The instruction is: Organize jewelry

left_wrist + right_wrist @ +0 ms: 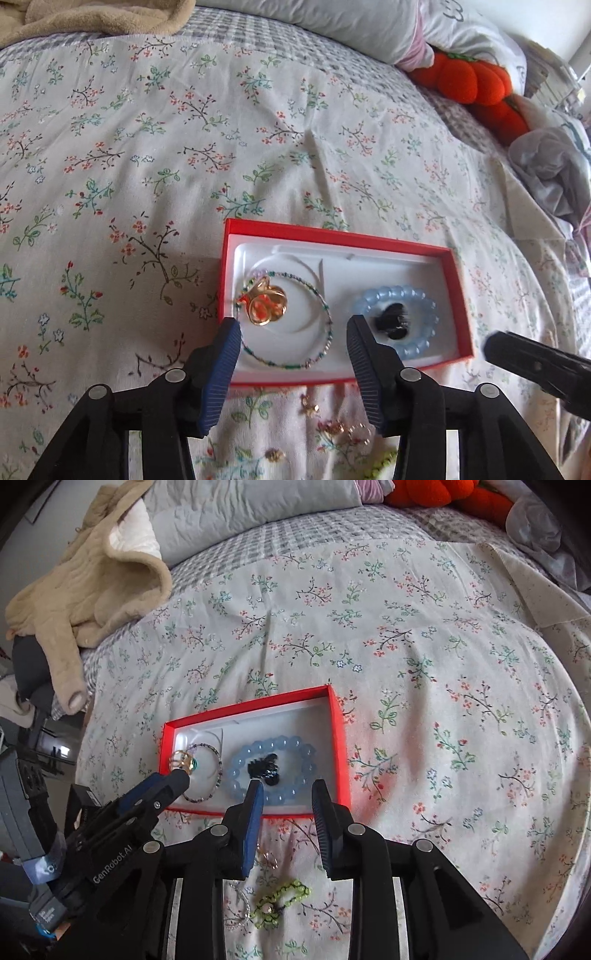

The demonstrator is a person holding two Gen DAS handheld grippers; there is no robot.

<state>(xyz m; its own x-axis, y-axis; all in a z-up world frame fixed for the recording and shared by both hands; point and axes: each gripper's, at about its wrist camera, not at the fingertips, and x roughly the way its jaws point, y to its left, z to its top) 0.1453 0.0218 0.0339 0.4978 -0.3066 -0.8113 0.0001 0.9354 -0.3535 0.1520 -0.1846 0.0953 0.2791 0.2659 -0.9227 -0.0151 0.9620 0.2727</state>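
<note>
Both claws hang over the near edge of the box, empty: the left gripper point(293, 328) has its ribbed blue pads spread wide, the right gripper point(288, 794) parted too, though less so, with nothing between either pair of fingers. Below them sits a shallow red cardboard box point(338, 236) on a soft floral bedsheet point(166, 147), lined with a smooth white moulded tray. In the tray's round left recess lies a thin beaded bracelet point(325, 306) of tiny multicoloured beads, and inside its loop rests a shiny gold clip point(264, 302) with orange showing through. To the right is a chunky bracelet of glossy pale-blue beads point(397, 293), ringed around a small black glittery piece point(393, 321). On the sheet just in front of the box, near the grippers, lie a few small gold-toned pieces point(341, 428) and a knotted lime-green beaded bracelet point(284, 901) beside a thin silvery loop point(240, 904). A plush orange cushion point(469, 81) and a fleecy beige garment point(92, 587) lie farther back.
</note>
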